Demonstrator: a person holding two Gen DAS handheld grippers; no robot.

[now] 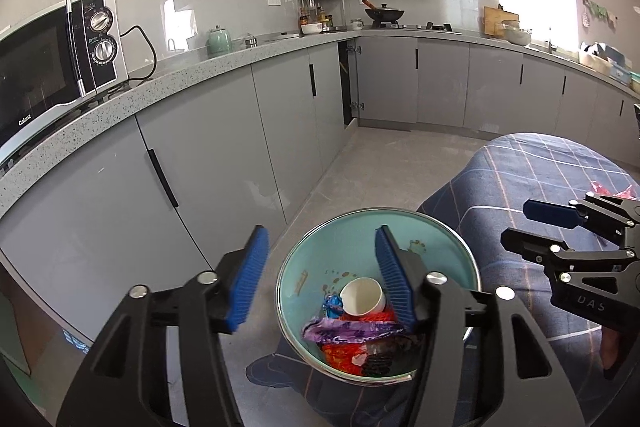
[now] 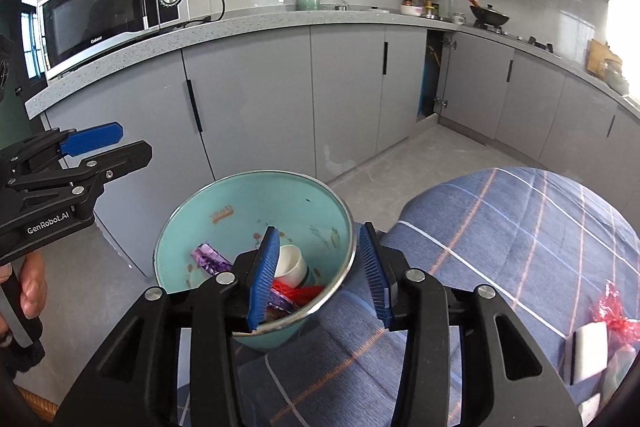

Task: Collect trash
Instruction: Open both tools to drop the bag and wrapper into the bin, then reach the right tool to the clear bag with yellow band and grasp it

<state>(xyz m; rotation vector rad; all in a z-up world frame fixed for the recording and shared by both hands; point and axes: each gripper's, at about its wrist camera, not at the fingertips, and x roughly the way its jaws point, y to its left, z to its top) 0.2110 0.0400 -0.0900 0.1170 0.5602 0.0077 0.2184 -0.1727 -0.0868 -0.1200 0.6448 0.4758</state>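
Your left gripper is spread wide, nothing held; right gripper also spread, straddling the teal bowl's near-right rim. Bowl sits at the plaid table's left edge, open floor beyond. Inside: 1 white cup, 1 purple wrapper, red wrappers.

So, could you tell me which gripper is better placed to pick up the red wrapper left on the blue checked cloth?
The right gripper: open, and the red wrapper lies on its side.
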